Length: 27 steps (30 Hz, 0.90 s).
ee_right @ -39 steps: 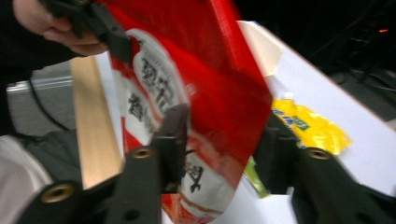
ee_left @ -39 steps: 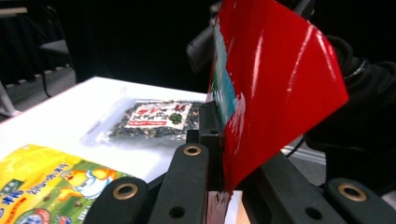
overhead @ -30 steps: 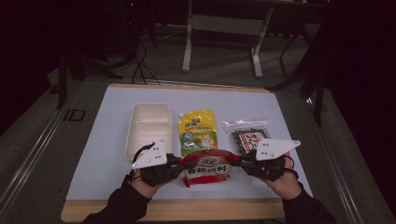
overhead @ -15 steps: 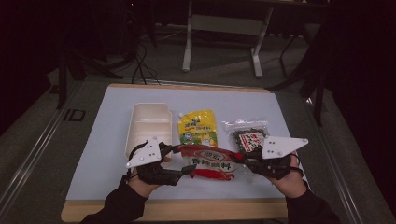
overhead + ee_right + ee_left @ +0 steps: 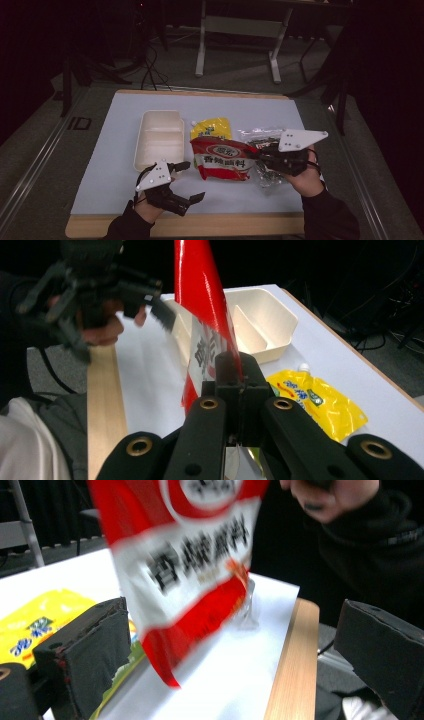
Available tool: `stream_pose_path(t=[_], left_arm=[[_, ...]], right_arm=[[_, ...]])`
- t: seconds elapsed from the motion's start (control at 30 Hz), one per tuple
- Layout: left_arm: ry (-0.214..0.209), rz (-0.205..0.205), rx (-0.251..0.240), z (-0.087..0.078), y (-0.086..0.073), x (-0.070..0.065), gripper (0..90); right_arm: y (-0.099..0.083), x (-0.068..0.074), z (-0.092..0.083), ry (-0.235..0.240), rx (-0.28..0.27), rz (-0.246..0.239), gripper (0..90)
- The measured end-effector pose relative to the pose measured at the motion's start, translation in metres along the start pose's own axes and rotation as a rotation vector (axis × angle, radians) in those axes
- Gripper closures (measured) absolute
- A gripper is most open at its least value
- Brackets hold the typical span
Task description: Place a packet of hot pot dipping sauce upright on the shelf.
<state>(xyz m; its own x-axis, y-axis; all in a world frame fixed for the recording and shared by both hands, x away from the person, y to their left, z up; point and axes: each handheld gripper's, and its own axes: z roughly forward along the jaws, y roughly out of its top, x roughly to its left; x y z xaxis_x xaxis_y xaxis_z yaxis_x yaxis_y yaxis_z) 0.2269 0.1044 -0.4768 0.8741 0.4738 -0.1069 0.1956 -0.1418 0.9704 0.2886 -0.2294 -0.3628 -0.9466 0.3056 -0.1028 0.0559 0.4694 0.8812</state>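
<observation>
A red seasoning packet [image 5: 222,159] hangs over the middle of the table, gripped at its right end by my right gripper [image 5: 260,156], which is shut on it. In the right gripper view the packet [image 5: 200,300] rises edge-on from the closed jaws of that gripper [image 5: 235,365]. My left gripper [image 5: 192,180] is low at the front left, apart from the packet. Its jaws have just been opening and now stand wide, with nothing pressed between them. In the left gripper view the packet [image 5: 190,555] hangs ahead of the pads [image 5: 85,650], blurred and untouched.
A white two-compartment tray [image 5: 159,137] lies at the left of the mat. A yellow pouch [image 5: 212,129] lies behind the red packet, and a clear packet with dark contents [image 5: 260,136] lies to its right. The wooden table edge [image 5: 200,227] runs along the front.
The left gripper let go of the red packet's left end, opened wide and sank toward the front left. The right gripper kept its hold and rose a little with the packet.
</observation>
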Motion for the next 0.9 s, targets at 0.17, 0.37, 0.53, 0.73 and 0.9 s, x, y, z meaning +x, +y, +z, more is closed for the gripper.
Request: stream_pose_path(t=[0.17,0.37,0.53,0.73,0.9], left_arm=[[0.025,-0.005,0.007,-0.002,-0.014,-0.002,2.9],[0.033,0.005,0.023,-0.007,-0.025,-0.006,2.9],[0.034,0.021,0.030,-0.010,-0.033,-0.010,2.9],[0.024,0.038,0.043,-0.011,-0.040,-0.012,2.5],[0.036,0.030,0.043,-0.011,-0.043,-0.011,1.8]], right_arm=[[0.010,-0.011,0.010,0.001,-0.008,0.002,90.0],[0.022,-0.024,0.025,0.006,-0.012,0.003,90.0],[0.033,-0.033,0.038,-0.003,-0.009,-0.001,90.0],[0.044,-0.043,0.056,-0.003,-0.014,0.002,90.0],[0.052,-0.052,0.068,-0.007,-0.022,0.009,90.0]])
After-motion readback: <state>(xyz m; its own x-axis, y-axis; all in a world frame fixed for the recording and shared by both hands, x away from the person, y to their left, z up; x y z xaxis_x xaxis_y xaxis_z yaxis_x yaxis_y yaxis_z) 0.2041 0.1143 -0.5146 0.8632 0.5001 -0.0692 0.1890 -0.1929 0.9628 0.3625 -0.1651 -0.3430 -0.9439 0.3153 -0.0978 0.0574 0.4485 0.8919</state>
